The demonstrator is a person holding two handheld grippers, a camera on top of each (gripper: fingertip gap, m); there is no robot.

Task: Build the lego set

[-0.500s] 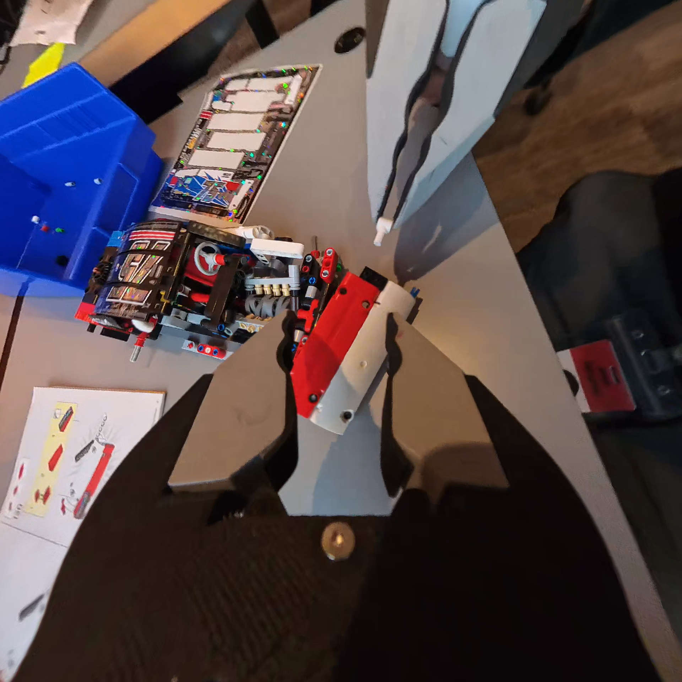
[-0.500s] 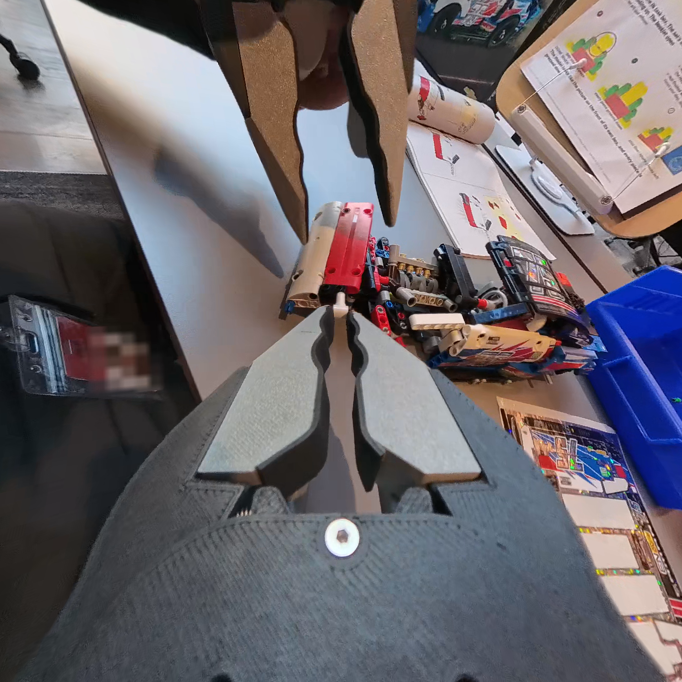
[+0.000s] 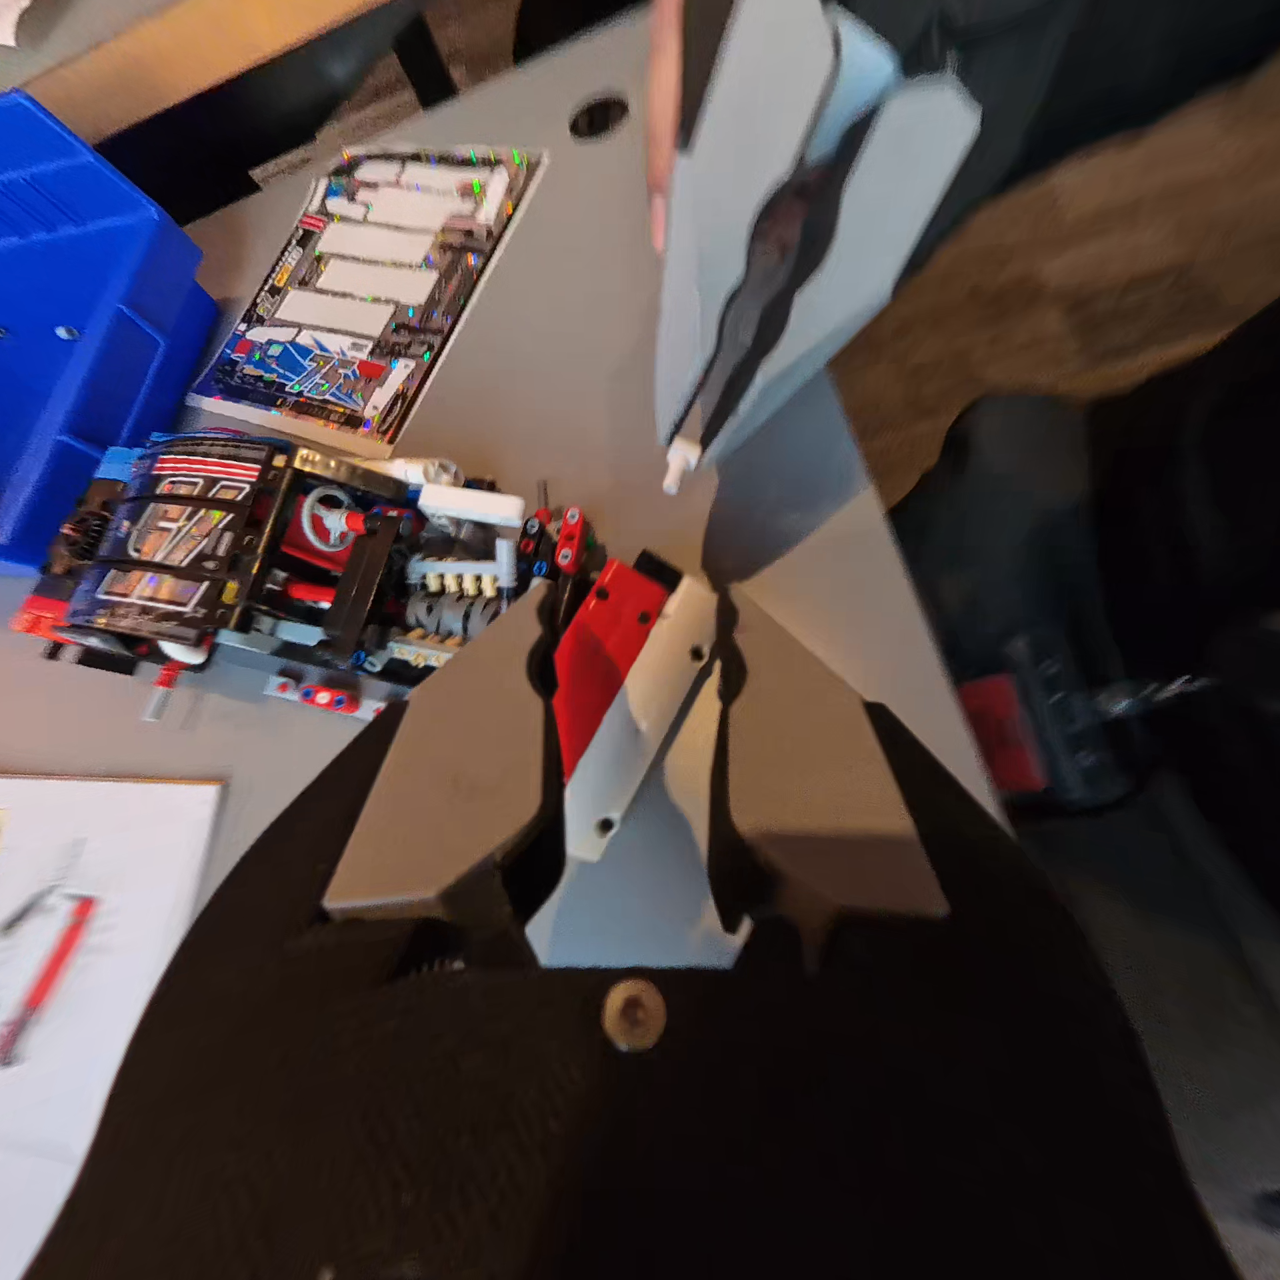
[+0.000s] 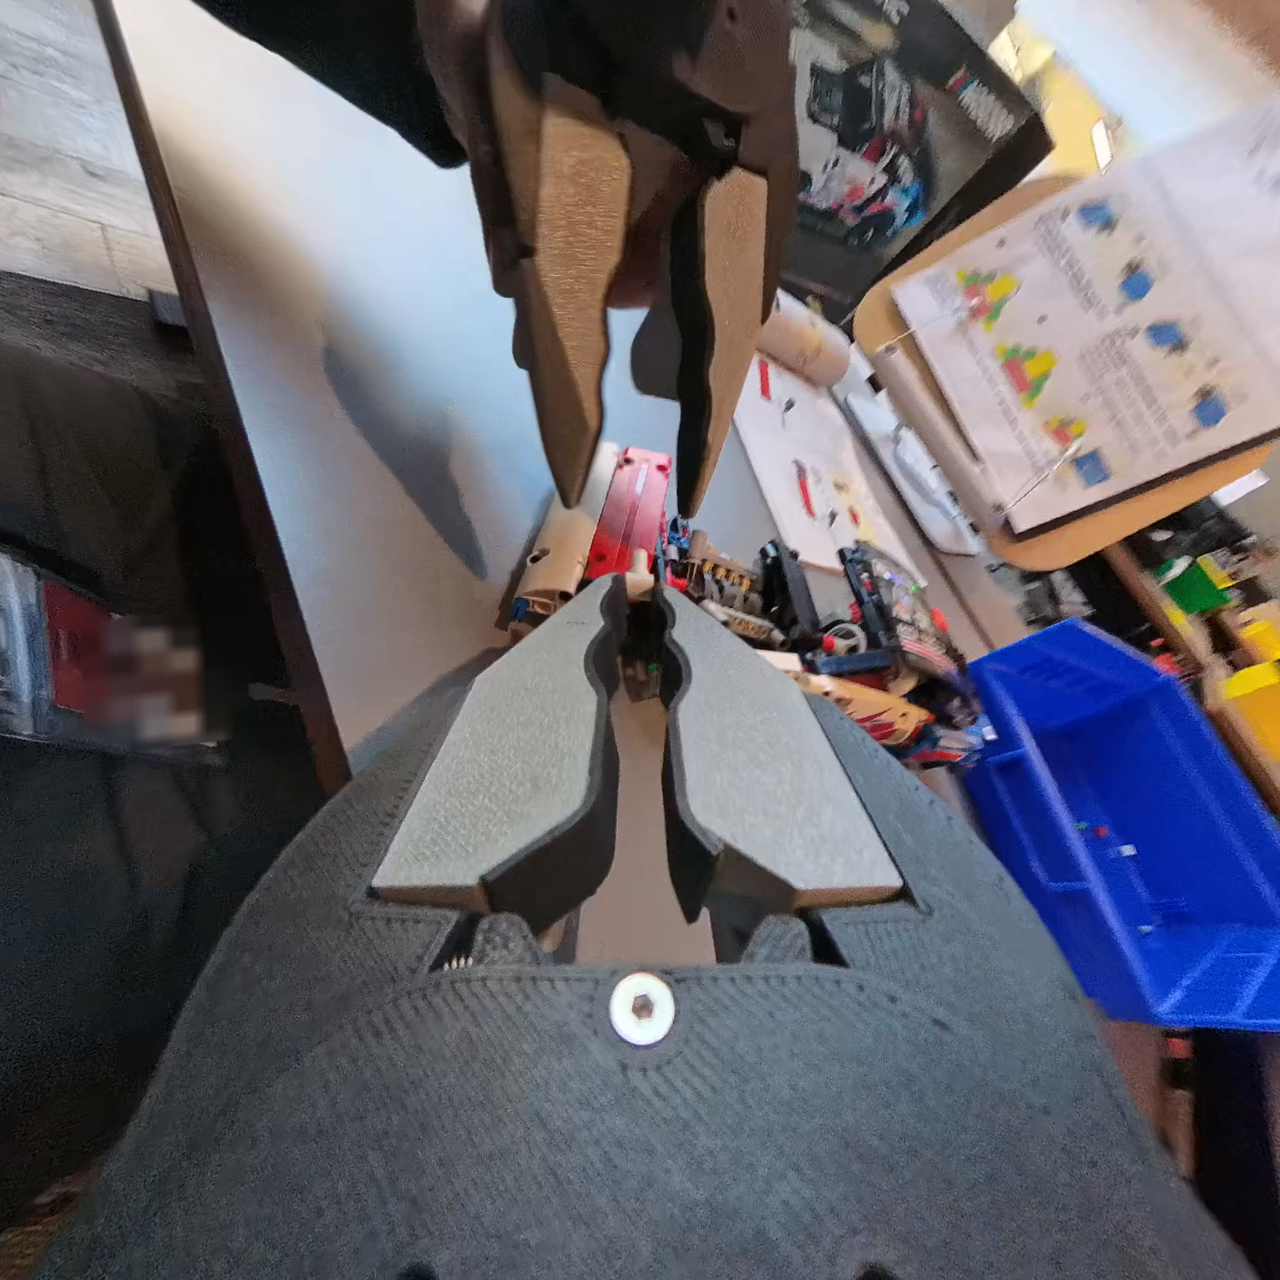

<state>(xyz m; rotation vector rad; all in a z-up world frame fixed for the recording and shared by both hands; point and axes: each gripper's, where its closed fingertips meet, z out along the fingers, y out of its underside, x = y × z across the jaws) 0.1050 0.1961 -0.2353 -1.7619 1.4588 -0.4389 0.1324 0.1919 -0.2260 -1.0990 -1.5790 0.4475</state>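
The right claw (image 3: 682, 460) has lifted its white pin (image 3: 677, 465); blue bin (image 4: 1136, 817) holds loose bits.

bin (image 3: 90, 332): blue | hood panel (image 3: 609, 665): red, white | sticker sheet (image 3: 374, 291): holographic glitter | table (image 3: 568, 332): grey

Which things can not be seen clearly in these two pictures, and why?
- Front of the car: left wrist view, covered by the left gripper fingers around the red-and-white panel.
- Pin in the right gripper: right wrist view, only its tip shows.
- Bin: both views, cut by the edge.
- Booklet: left wrist view, blurred, cut off.
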